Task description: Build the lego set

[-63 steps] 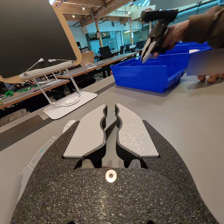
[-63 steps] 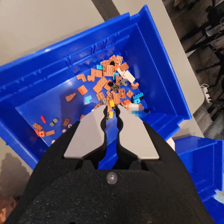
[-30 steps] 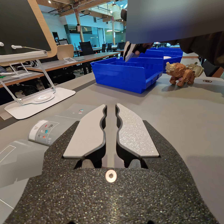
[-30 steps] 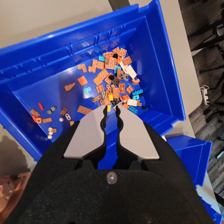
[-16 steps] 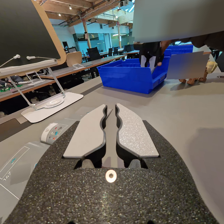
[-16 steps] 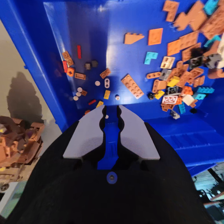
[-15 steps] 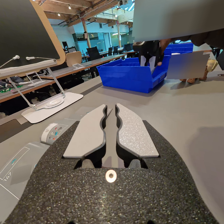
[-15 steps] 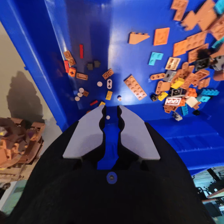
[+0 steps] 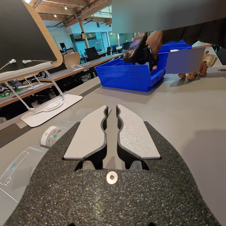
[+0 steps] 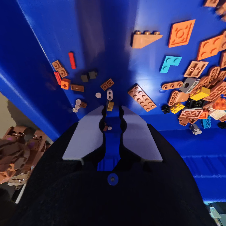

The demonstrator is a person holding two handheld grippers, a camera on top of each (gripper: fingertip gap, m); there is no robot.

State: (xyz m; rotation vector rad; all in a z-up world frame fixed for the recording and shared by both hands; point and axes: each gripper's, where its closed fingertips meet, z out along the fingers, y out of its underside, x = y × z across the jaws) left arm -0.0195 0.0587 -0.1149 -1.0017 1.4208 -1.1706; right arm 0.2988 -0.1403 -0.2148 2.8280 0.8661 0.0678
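You are hovering your right gripper (image 10: 111, 108), fingers slightly apart and empty, with the small yellow plastic plate (image 10: 110, 106) lying just beyond its fingertips

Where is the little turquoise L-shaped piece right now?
In the right wrist view, the turquoise L-shaped piece lies flat on the blue bin floor, upper right, below the orange square tile.

Loose lego pieces (image 10: 141, 97) scattered flat on blue bin (image 10: 36, 36) floor.
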